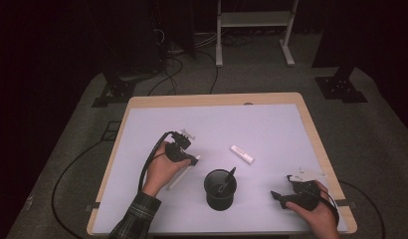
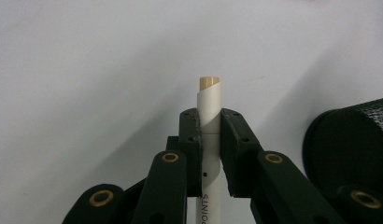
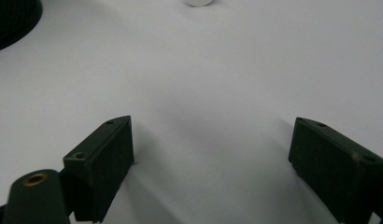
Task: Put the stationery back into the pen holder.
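White pen clamped in the left gripper beside the mesh cup

White pen (image 2: pixel 209 116) sits between the two black jaws of the left gripper (image 2: pixel 209 135), which are closed tight against its barrel from both sides. In the left gripper view the pen runs straight up between the jaws, its tan end sticking out past the jaw tips, with small dark lettering on the barrel lower down. From the high view, the same pen (image 1: pixel 181 175) shows as a pale stick slanting down and to the left below the left gripper (image 1: pixel 194 159), over the white table top (image 1: pixel 271 124). Whether its lower end touches the surface cannot be told.

Just to the right of the pen stands a black mesh cup (image 1: pixel 220 189), upright on the table, with a dark pen (image 1: pixel 227 180) leaning inside it, its top poking over the rim. The cup's curved mesh wall (image 2: pixel 353 144) also appears at the right edge of the left gripper view, near the jaws but apart from them.

Beyond the cup, toward the far right, a small white eraser-like block (image 1: pixel 242 154) lies flat on the table, well apart from both grippers.

The right gripper (image 1: pixel 280 197) is held low at the near right corner of the table, pointing left toward the cup. In the right gripper view its jaws stand wide apart over bare white surface with nothing between them (image 3: pixel 213 154); the edge of the cup (image 3: pixel 12 21) shows at the upper left of that view.
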The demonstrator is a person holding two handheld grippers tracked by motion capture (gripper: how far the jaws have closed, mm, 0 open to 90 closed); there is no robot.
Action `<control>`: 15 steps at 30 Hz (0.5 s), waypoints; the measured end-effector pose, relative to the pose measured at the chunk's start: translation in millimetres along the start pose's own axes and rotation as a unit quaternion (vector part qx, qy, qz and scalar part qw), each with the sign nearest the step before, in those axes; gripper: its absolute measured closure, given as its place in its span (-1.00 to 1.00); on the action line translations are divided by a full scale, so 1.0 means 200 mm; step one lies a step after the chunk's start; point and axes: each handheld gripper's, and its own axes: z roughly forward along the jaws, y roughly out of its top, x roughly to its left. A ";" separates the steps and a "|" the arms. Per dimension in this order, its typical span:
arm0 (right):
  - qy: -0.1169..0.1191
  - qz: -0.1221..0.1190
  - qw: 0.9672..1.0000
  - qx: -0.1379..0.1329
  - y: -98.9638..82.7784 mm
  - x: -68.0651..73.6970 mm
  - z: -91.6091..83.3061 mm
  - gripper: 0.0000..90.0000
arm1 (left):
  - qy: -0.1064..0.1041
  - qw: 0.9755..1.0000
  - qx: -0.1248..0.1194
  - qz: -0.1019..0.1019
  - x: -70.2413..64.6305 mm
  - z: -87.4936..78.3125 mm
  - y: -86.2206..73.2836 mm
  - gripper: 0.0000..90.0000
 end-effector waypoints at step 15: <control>0.000 -0.001 1.000 0.000 0.00 0.00 0.00 -0.72 | -0.058 0.995 -0.077 -0.008 0.02 -0.13 -0.02 0.75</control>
